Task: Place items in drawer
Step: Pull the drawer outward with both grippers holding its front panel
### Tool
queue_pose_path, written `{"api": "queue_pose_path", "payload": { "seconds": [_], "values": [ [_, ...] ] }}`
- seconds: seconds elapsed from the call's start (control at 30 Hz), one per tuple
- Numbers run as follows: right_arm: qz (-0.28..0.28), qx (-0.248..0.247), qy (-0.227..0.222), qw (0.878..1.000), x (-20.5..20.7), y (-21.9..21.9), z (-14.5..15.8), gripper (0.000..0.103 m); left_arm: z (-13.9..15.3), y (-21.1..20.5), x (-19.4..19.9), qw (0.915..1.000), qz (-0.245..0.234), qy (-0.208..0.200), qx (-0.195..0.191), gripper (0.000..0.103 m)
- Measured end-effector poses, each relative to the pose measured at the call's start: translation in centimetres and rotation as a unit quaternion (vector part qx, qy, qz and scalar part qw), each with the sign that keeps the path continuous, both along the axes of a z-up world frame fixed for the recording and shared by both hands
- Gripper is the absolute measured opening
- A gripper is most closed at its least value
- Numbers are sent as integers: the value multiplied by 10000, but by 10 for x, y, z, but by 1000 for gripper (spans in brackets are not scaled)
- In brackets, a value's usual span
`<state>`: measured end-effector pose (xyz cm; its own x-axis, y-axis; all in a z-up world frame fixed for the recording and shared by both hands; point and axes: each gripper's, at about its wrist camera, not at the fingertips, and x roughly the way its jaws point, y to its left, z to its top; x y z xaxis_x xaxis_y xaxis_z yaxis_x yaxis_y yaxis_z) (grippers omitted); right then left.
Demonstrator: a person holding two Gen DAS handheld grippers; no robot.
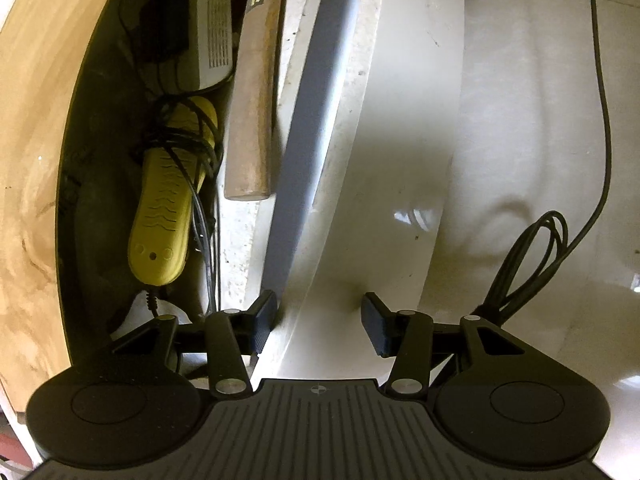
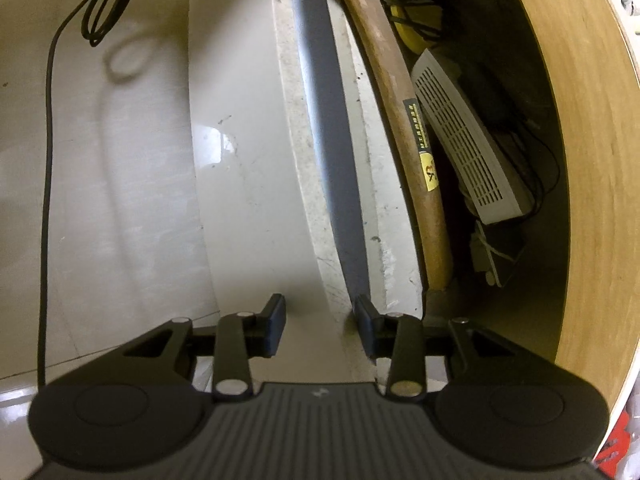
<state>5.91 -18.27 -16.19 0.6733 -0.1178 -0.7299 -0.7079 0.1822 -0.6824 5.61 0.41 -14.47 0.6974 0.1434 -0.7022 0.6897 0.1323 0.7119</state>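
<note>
Floor [image 1: 540,120]: pale glossy tiles, filling the right of the left wrist view and the left of the right wrist view.

Wooden desk top [image 1: 36,120]: light grain, curving over the far side of the open drawer [image 1: 100,160], whose inside is dark.

Drawer front [image 1: 400,140]: white glossy panel. Its top edge is speckled, with a grey groove [image 1: 320,80] running along it.

Contents, all inside the drawer:
- Wooden handle [image 1: 252,120] with a yellow-and-black label lies just inside the front, parallel to it. Its head is not in view.
- White vented box [image 2: 468,152] sits beside the handle, tilted, with thin wires behind it.
- Yellow ridged device [image 1: 168,208] has a black cord wound around its far half.
- Small black adapter [image 2: 500,252] lies near the box.

Black cable [image 1: 528,264]: on the floor outside the drawer, with a looped bundle and one long strand running away.

Left tool [image 1: 319,322]: jaws partly spread and tilted down over the drawer front. One finger is at the inner side of the top edge, the other over the white face. Whether the pads press on the panel cannot be told.

Right tool [image 2: 321,326]: jaws a little narrower. One finger is at the grey groove, the other over the white face. Contact again cannot be told.
</note>
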Motion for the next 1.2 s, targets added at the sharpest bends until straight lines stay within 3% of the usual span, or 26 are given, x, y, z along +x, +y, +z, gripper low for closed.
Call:
{"api": "queue_pose_path", "payload": {
  "seconds": [1.2],
  "values": [
    [-115,-70,756,9970,-70,5,11,33,-16,-26,1,9963,204,834,96,45]
  ]
}}
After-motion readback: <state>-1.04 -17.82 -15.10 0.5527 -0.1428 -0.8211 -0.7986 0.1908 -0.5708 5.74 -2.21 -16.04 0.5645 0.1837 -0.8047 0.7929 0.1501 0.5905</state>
